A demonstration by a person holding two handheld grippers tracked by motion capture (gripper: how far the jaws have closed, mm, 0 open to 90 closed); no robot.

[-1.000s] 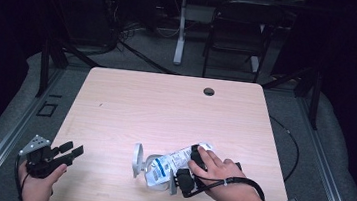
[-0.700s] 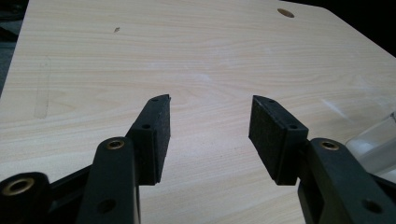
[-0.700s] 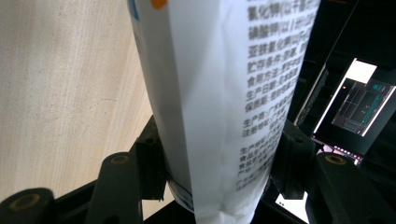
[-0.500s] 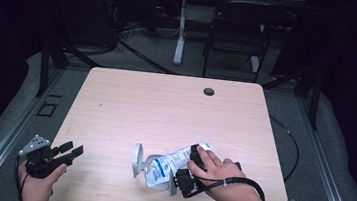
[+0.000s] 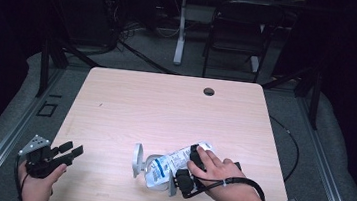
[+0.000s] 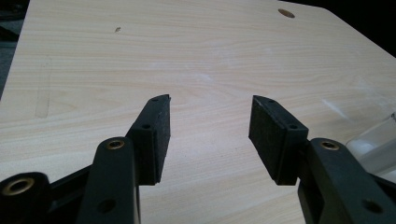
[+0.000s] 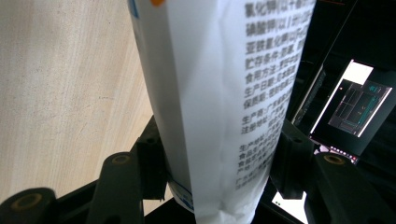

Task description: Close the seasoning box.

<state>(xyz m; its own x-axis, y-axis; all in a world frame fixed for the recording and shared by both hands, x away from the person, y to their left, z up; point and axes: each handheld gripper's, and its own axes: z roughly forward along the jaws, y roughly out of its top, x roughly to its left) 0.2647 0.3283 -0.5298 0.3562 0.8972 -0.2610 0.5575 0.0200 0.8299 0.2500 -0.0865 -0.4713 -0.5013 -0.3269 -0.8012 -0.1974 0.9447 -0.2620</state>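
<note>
Squarely between the right tool's (image 5: 182,177) jaws — the white pouch (image 7: 219,93), clamped.

pouch (image 5: 172,162): 1 | clear holder (image 5: 138,158): 1 | table (image 5: 165,109): 1 | chair (image 5: 234,31): 1

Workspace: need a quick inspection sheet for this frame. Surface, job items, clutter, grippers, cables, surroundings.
Surface: light wood table, round grommet hole near the far edge.
Job's things: white printed pouch lying near the front edge; clear round piece at its left end.
Clutter: nothing seen.
Grippers: left gripper open over the front-left corner, holding nothing; right gripper shut on the pouch.
Cables: black cable loops past the right hand.
Surroundings: dark room, black chair behind the table, grey floor mat.
</note>
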